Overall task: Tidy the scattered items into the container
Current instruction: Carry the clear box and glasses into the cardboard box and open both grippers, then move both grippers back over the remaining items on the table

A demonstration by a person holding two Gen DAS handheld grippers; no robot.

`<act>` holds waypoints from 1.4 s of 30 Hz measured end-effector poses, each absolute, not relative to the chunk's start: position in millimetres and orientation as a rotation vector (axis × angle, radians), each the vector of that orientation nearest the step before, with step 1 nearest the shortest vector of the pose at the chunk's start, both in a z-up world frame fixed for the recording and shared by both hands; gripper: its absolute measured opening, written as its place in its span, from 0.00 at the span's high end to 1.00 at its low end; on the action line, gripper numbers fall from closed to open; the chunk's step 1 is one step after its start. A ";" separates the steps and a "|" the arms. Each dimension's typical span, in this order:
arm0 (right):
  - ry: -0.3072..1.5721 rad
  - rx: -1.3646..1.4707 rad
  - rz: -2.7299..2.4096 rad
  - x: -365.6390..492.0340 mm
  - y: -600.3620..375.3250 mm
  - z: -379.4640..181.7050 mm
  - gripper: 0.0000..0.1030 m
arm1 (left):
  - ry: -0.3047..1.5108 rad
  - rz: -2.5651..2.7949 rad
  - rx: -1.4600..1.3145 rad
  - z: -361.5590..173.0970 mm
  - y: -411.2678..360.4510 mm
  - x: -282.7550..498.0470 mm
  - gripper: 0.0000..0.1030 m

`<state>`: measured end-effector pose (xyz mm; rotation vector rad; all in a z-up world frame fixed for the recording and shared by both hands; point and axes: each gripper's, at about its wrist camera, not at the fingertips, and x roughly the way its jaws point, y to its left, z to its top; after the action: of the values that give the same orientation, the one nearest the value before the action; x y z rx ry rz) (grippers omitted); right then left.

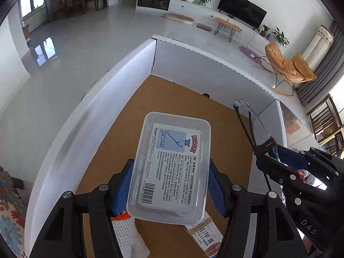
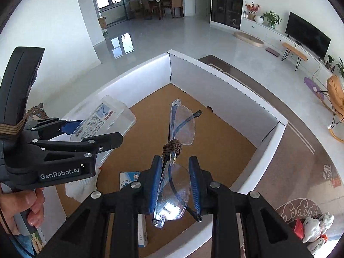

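Glasses sat clenched in the right gripper, reaching toward twelve o'clock over the white box. The left gripper grasped a clear plastic case — pads on both sides — above the cardboard floor, a glove at six o'clock.

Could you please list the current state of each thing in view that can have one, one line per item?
Left tongs: shut on the clear plastic box, above the container.
Clear plastic box: lid closed, held in the air.
Right tongs: shut on the glasses.
Glasses: folded, bound with brown cord, held.
Cardboard container: open-topped.
White glove: lying inside the container.
Small carton: lying inside the container.
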<state>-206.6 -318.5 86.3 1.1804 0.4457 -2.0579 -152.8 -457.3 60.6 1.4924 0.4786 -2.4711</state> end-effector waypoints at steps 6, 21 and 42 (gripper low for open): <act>0.502 1.321 -2.062 -228.4 -331.3 52.7 0.40 | 0.459 -2.356 1.665 24.4 -455.4 -161.4 0.38; 0.208 1.143 -2.163 -150.8 -195.3 74.5 0.36 | 0.343 -2.557 1.431 85.0 -393.8 -99.7 0.00; -0.056 1.414 -2.895 -9.5 255.9 -23.5 0.31 | -0.130 -2.913 1.518 -24.6 -36.6 -71.8 0.00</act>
<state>-9.5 255.9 -23.5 1.4137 -0.0556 -2.8951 -71.8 -36.6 -24.6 1.5177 -0.1302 -2.9134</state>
